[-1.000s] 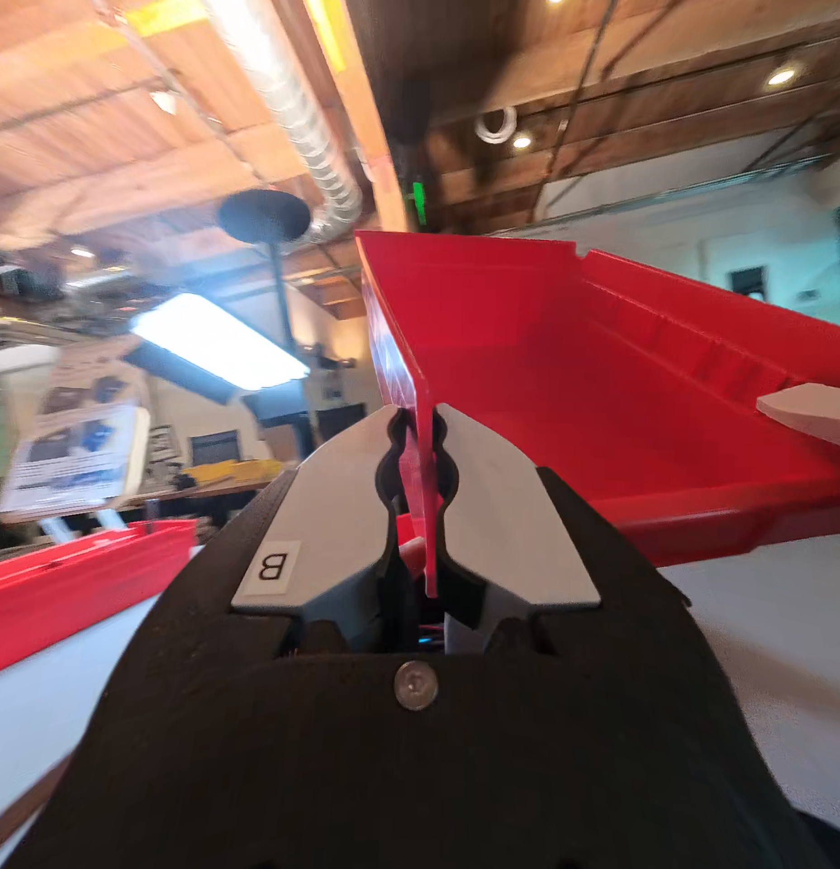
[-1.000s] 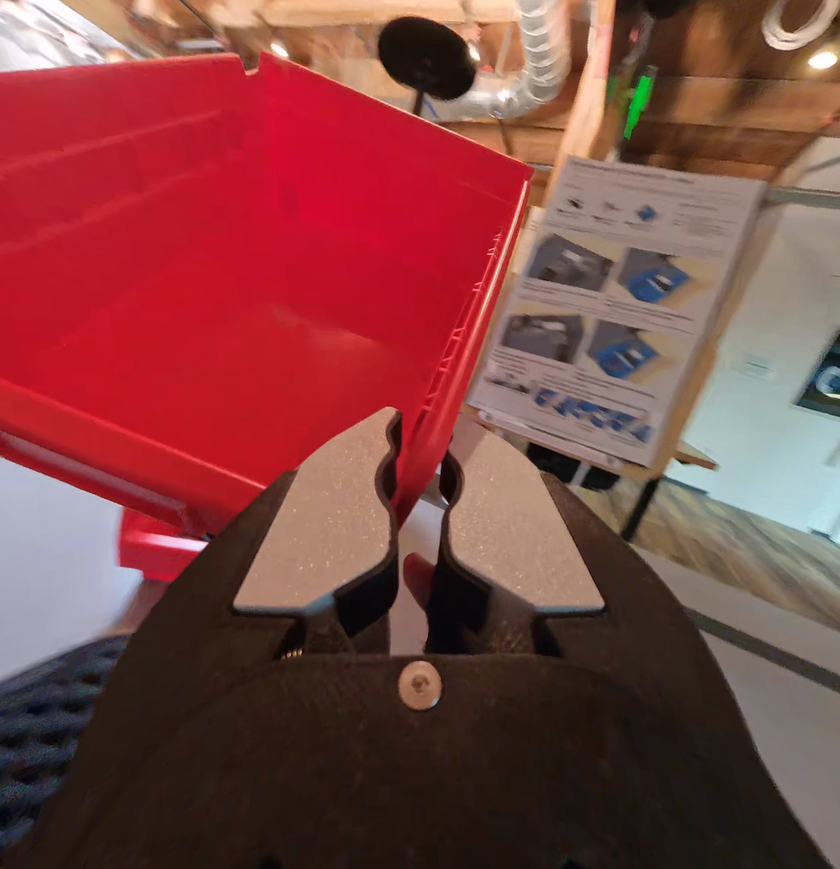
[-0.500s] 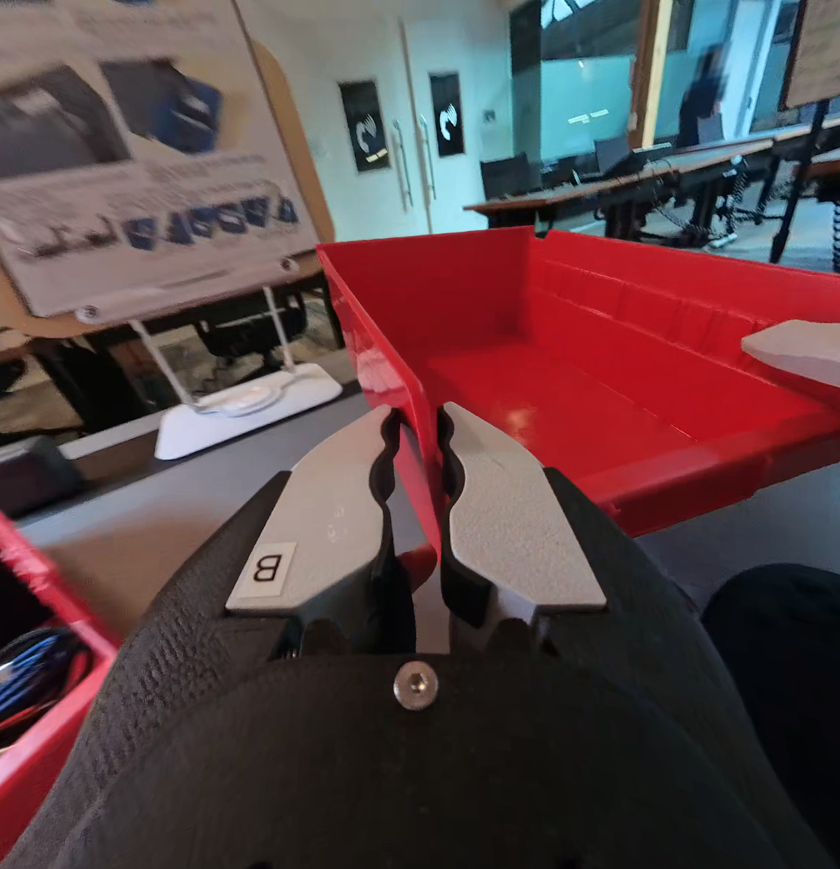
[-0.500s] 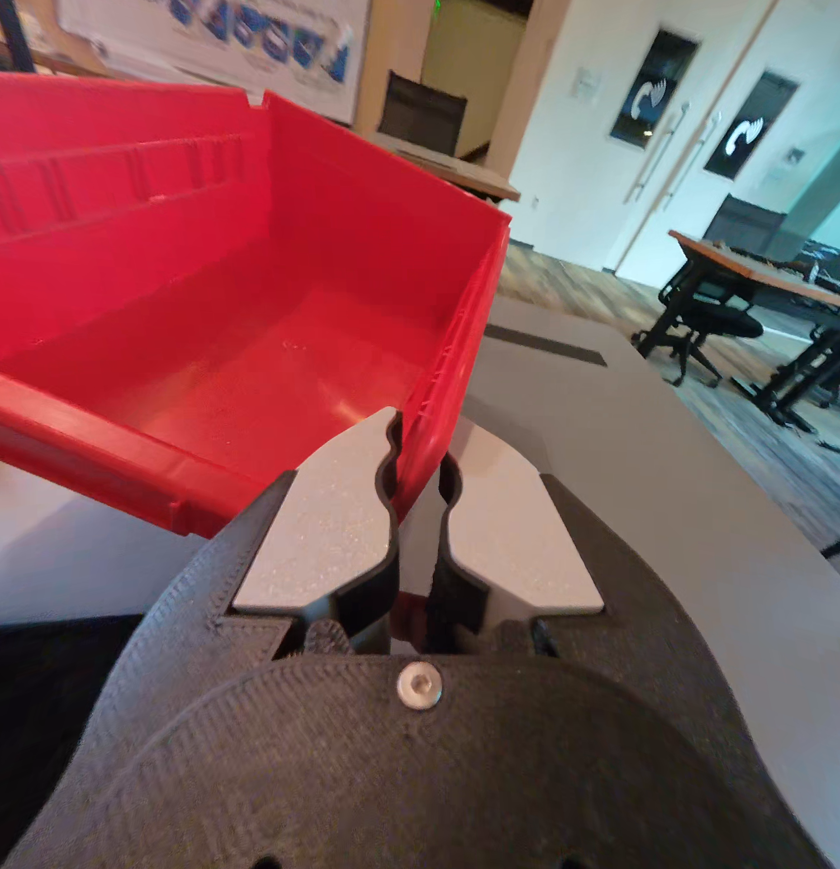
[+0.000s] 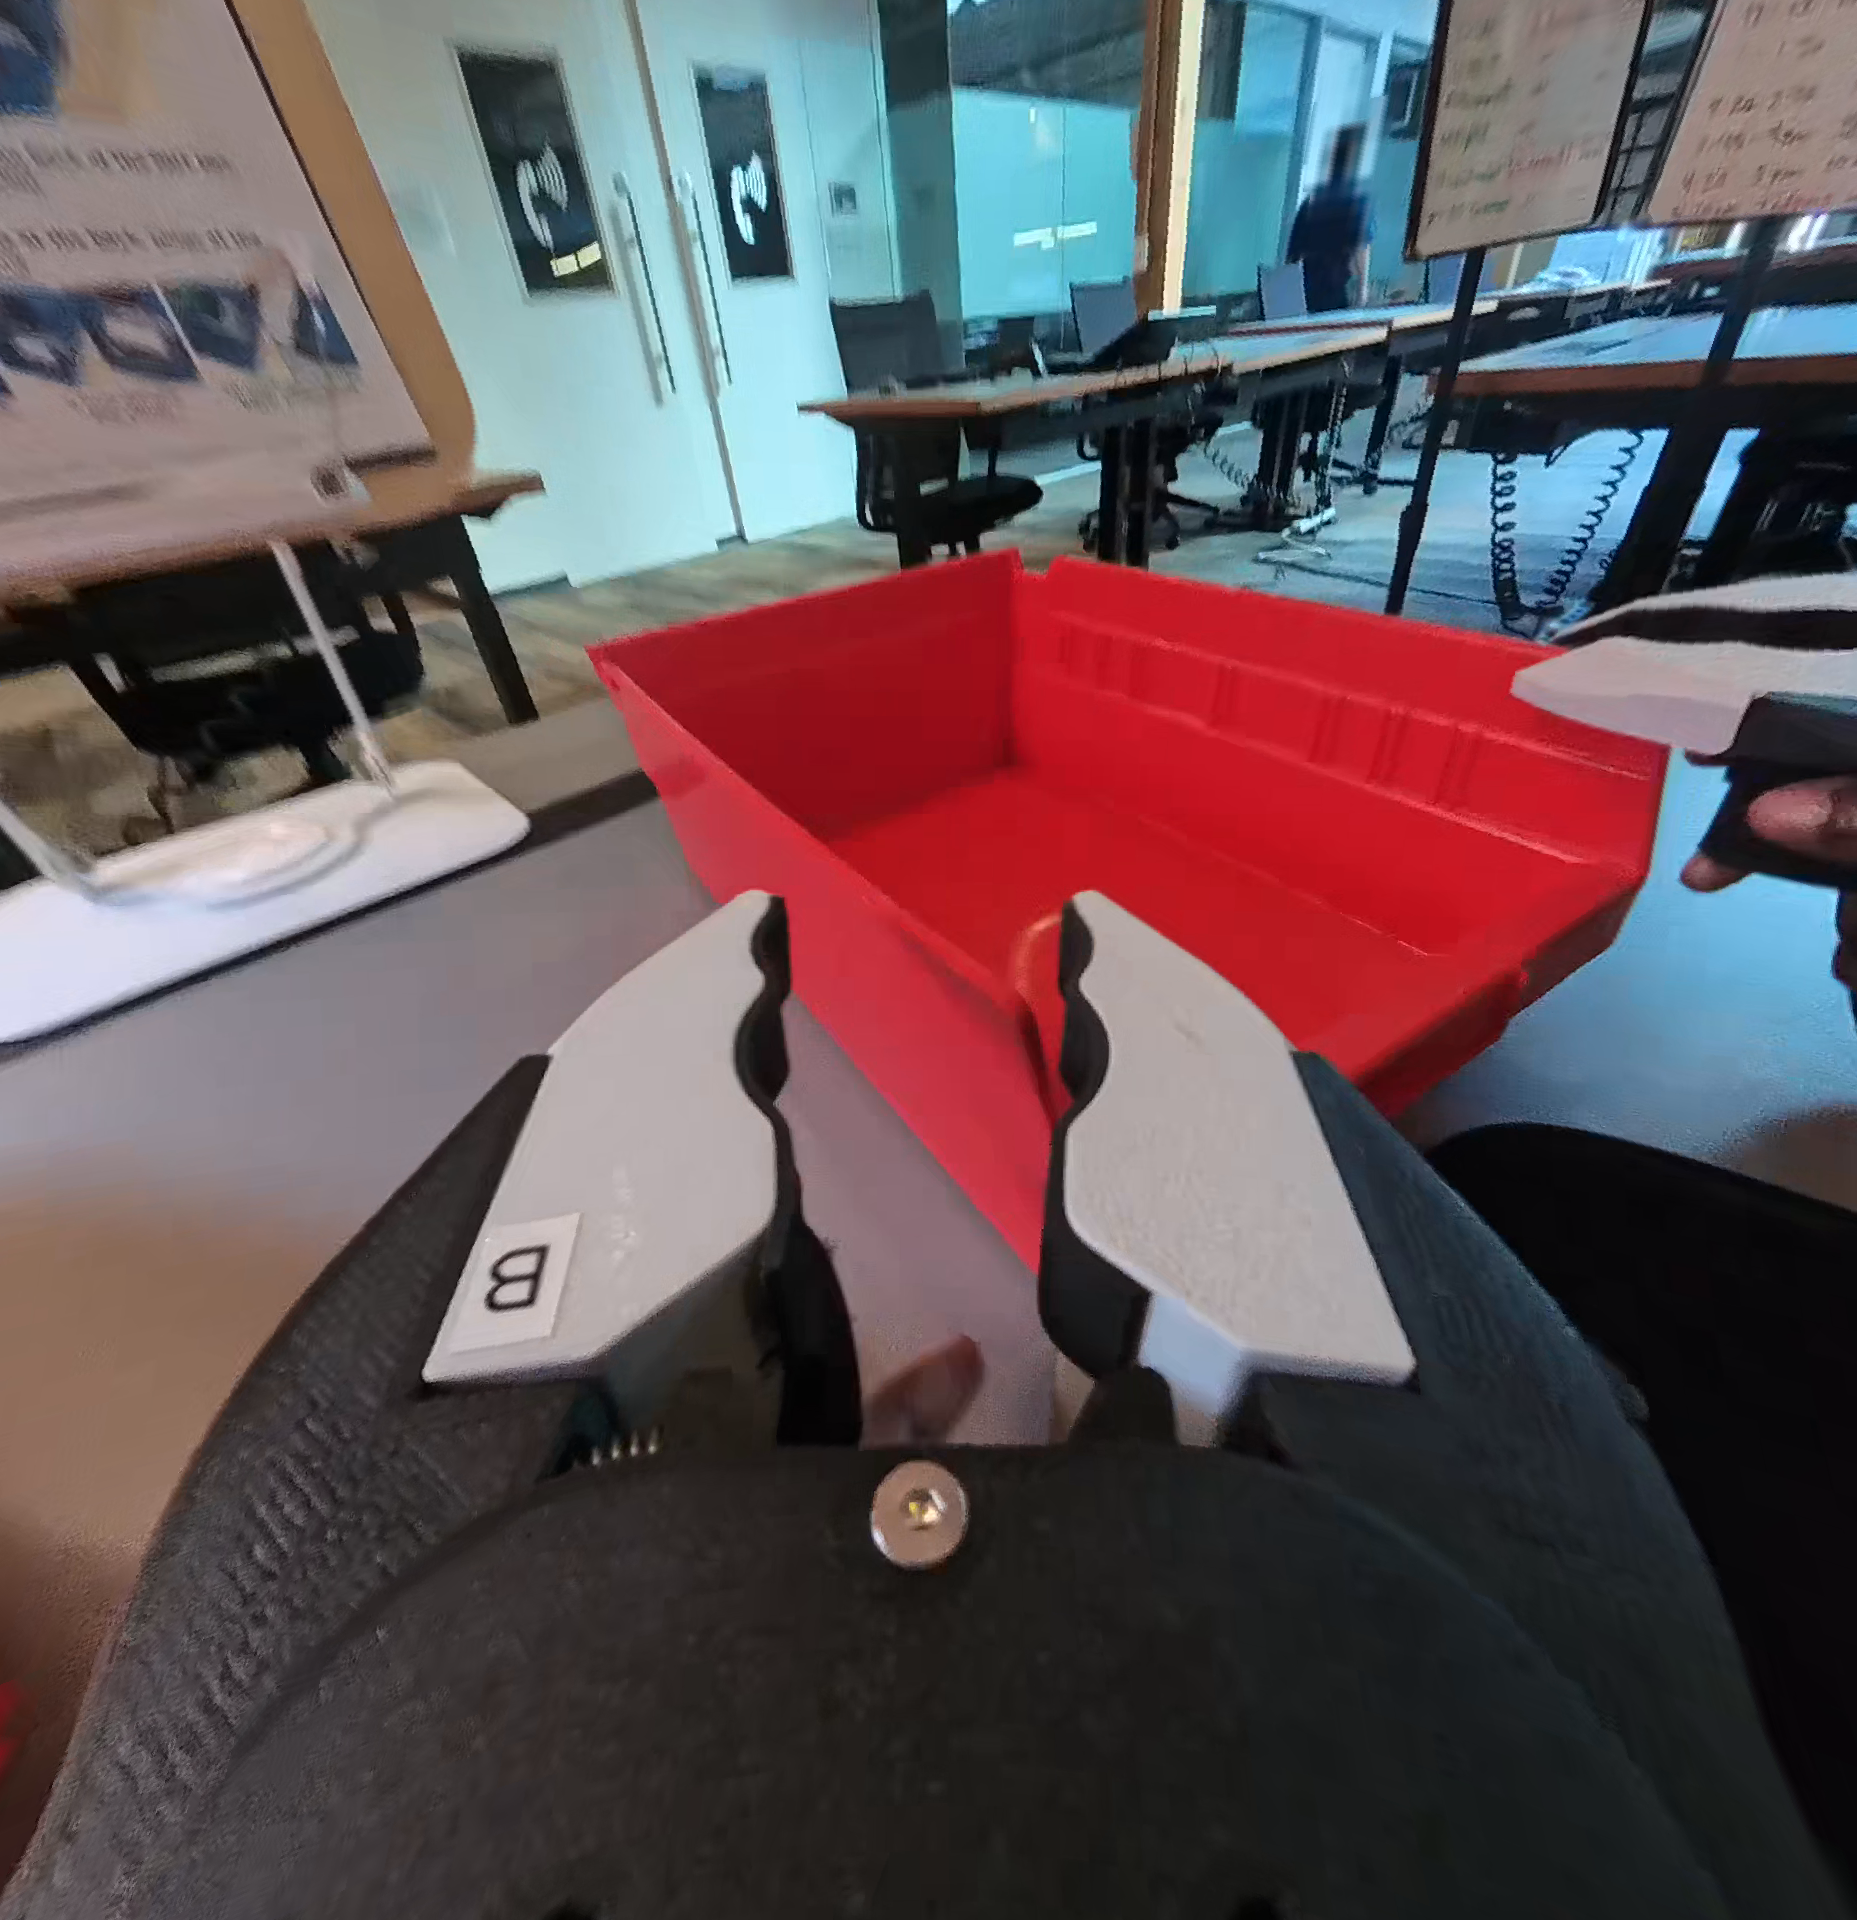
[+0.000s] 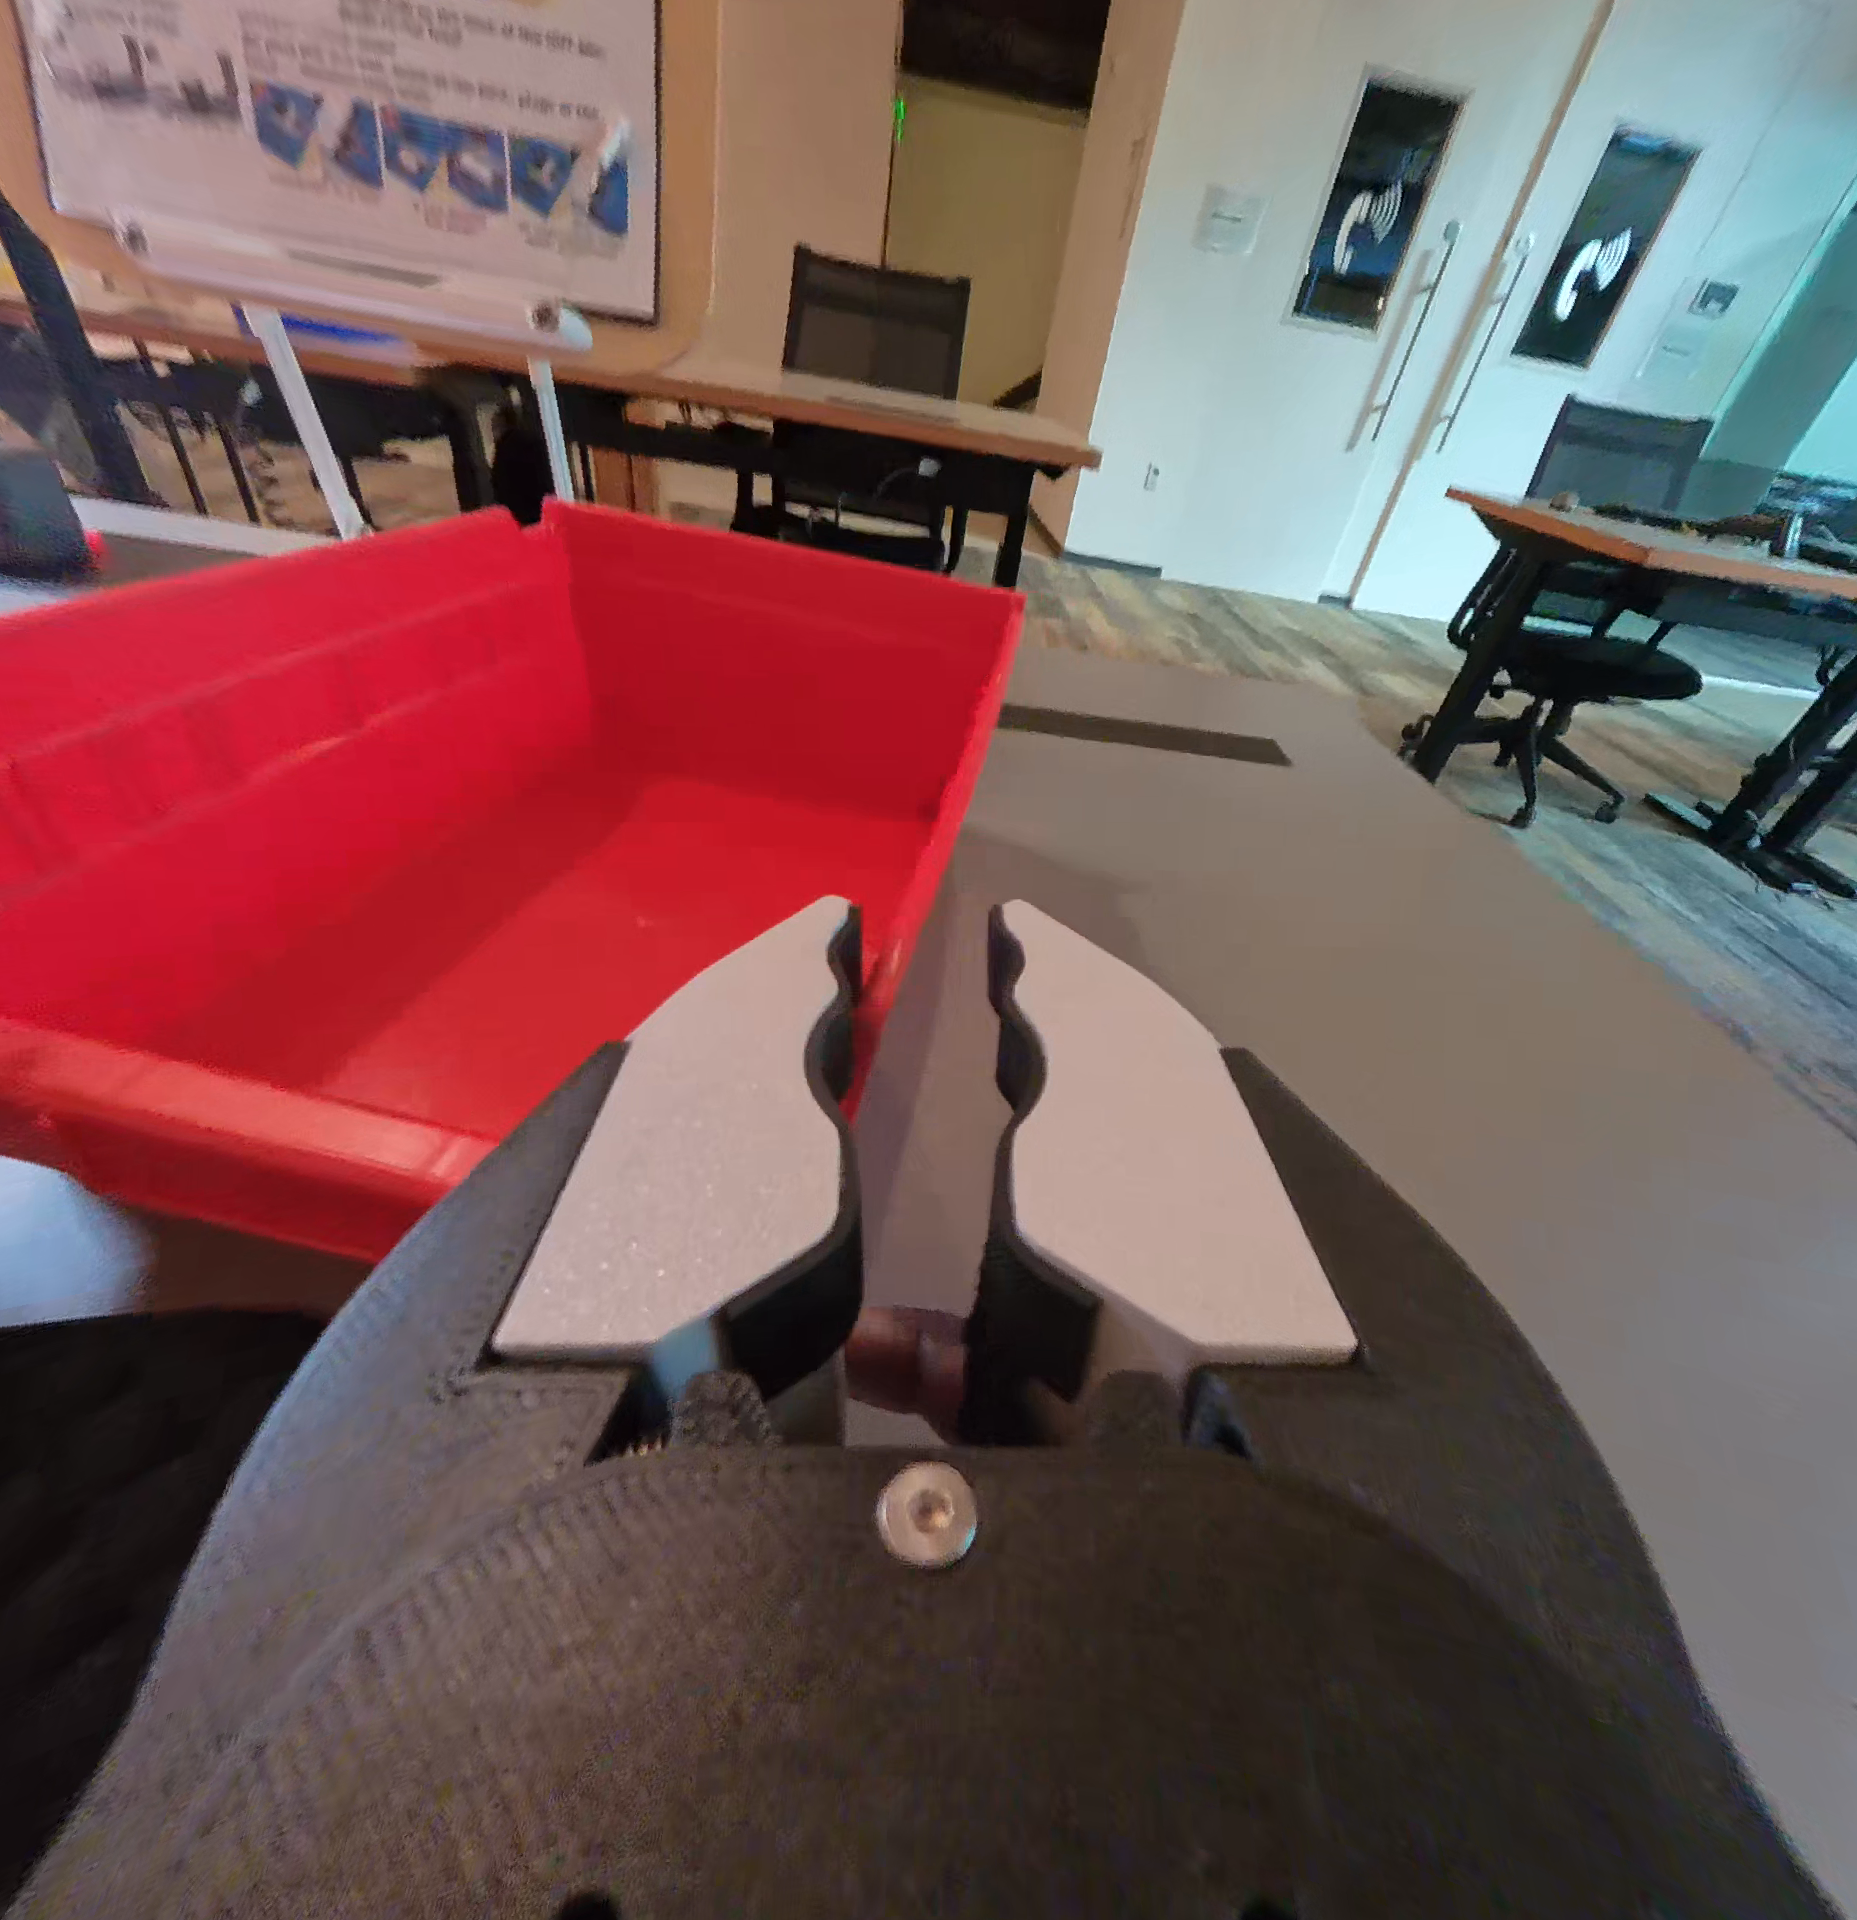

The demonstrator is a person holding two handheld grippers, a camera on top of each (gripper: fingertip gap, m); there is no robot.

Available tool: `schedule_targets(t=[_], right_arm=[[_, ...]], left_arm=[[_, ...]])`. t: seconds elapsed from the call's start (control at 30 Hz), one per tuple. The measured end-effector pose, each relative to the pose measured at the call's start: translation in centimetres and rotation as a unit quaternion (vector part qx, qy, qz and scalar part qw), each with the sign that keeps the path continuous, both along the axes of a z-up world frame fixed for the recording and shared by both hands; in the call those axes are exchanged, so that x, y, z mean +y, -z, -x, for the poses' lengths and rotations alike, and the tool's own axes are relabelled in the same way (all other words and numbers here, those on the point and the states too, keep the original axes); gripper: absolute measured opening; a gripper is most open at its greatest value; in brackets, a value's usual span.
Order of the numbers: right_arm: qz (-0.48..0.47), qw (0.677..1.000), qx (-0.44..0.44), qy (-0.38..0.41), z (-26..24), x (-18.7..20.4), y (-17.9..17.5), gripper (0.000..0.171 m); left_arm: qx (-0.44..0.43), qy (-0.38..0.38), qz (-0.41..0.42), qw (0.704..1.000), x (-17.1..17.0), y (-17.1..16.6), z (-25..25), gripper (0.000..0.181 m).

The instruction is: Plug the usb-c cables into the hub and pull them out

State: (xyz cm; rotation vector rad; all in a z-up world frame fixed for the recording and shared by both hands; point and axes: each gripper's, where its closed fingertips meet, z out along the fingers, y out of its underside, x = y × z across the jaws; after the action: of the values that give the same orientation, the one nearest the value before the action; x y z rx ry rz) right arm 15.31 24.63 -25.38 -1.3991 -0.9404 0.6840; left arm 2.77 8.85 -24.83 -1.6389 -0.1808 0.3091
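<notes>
No USB-C cable or hub is in view. An empty red plastic bin [image 5: 1059, 862] stands level on the grey table. My left gripper [image 5: 919, 914] is open, and the near corner of the bin's left wall lies between its spread fingers without being pinched. My right gripper [image 6: 924, 914] is open with a narrower gap. Its left finger is right beside the bin's [image 6: 591, 883] right wall, not clamping it. One finger of the right gripper [image 5: 1630, 696], with the hand holding it, shows at the bin's right edge in the left wrist view.
A white stand base [image 5: 249, 883] carrying a poster board sits on the table to the left of the bin. A black mat [image 6: 93, 1455] lies at the near side. Grey table surface [image 6: 1319, 987] stretches to the right. Desks and office chairs stand beyond.
The bin was held up and tilted, gripped by both grippers on its side walls. It now rests level on the table, and both grippers have opened and let go of it.
</notes>
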Motion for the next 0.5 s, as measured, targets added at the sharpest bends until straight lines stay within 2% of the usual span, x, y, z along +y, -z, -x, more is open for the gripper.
schedule_targets(t=[0.03, 0.13, 0.17, 0.23, 0.33, 0.43, 0.5], right_arm=[[-0.009, 1.000, 0.014, -0.008, -0.4, 0.0, -0.7, 0.030], [-0.013, 0.995, 0.059, -0.080, -0.8, -1.7, -3.2, 0.070], [-0.001, 0.992, 0.057, -0.111, -0.8, -2.7, -3.8, 0.076], [0.033, 0.986, -0.002, -0.166, -0.6, -4.6, -3.6, 0.083], [0.038, 0.942, -0.136, -0.304, 0.4, -10.1, -1.0, 0.081], [-0.052, 0.907, -0.262, -0.326, 1.7, -11.9, 2.0, 0.078], [-0.080, 0.884, -0.306, -0.343, 3.0, -12.5, 3.2, 0.075]], left_arm=[[0.018, -0.002, -0.010, 1.000, -0.7, -0.8, -0.1, 0.056], [0.078, -0.013, -0.021, 0.997, -4.6, -3.4, 0.0, 0.057], [0.090, -0.025, -0.008, 0.996, -6.2, -3.8, 0.5, 0.058], [0.098, -0.044, 0.045, 0.993, -9.7, -3.4, 1.8, 0.061], [0.093, -0.085, 0.162, 0.979, -15.1, -0.9, 4.7, 0.061], [0.060, -0.106, 0.264, 0.957, -19.3, 2.1, 7.4, 0.061], [0.039, -0.110, 0.309, 0.944, -20.9, 3.5, 8.9, 0.061]])
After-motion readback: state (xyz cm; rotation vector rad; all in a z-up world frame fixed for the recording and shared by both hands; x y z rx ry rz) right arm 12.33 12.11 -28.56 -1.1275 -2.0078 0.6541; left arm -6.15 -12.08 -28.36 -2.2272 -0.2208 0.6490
